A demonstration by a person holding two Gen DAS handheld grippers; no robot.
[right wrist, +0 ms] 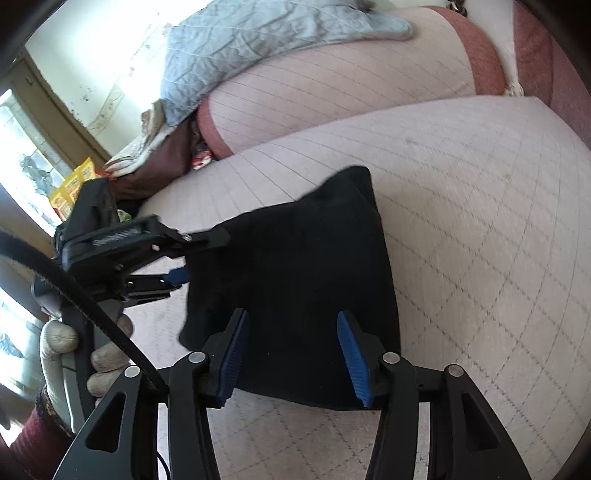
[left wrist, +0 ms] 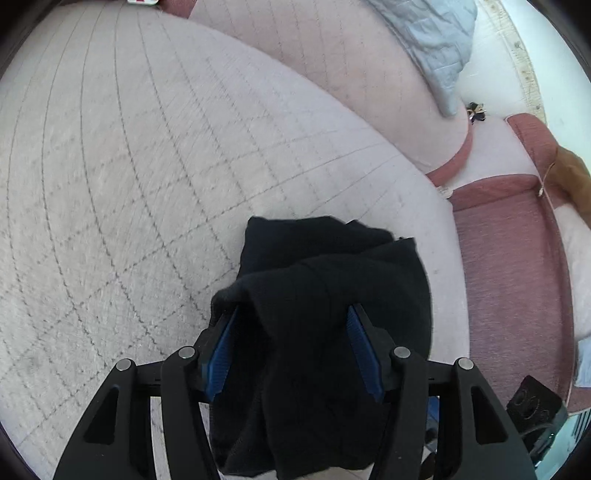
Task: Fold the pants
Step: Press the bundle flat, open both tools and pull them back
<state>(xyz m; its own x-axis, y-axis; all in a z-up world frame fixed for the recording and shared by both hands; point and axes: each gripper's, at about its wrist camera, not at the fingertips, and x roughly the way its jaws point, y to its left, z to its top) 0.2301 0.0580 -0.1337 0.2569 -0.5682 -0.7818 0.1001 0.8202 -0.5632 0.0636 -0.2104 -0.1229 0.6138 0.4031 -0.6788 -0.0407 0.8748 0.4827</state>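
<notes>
The sofa cushion (left wrist: 147,166), pale with a stitched diamond grid, takes up most of both wrist views. Behind it is a back cushion (left wrist: 332,74) with red-brown piping, and a light blue quilted blanket (right wrist: 258,33) lies over its top.

The black pants (right wrist: 303,258) are bunched into a compact folded bundle on the seat cushion, near its front edge.

My left tool (left wrist: 291,354) has its blue pads (left wrist: 221,354) spread, with a fold of the pants lying between them; fabric drapes over the left pad's tip, but the pads do not press on it. In the right wrist view this tool (right wrist: 184,254) sits at the bundle's left edge, held by my gloved left hand (right wrist: 74,354).

My right tool (right wrist: 291,354) is also spread, the bundle's near edge between its pads without a visible pinch.
</notes>
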